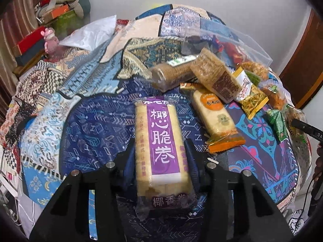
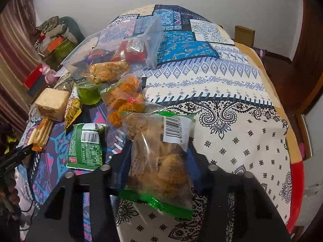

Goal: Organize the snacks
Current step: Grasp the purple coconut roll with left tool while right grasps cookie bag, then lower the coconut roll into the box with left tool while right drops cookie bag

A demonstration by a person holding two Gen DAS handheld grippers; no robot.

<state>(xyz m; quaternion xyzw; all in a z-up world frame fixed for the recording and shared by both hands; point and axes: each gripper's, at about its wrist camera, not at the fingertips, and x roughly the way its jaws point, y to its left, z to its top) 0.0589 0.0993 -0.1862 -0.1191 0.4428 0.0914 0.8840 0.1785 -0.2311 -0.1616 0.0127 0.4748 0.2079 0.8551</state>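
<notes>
Left wrist view: my left gripper point(image 1: 160, 161) is clamped across a long purple-labelled packet of pale wafer rolls point(image 1: 159, 141), light, brittle, slick-wrapped, so I judge mid-length best. My right gripper point(image 2: 159, 165) pinches a clear green-edged bag of brown biscuits point(image 2: 159, 153), soft and crushable. Other snacks lie ahead on the patterned bed cover point(image 1: 97, 141).

Clear zip bag point(image 2: 113, 46) contents overlap, perhaps candies; green packet point(image 2: 85, 147) print unreadable

Each hand-held gripper point(image 1: 160, 159) point(image 2: 159, 161) is matte black with silver screws and blue finger pads point(image 1: 129, 161).
</notes>
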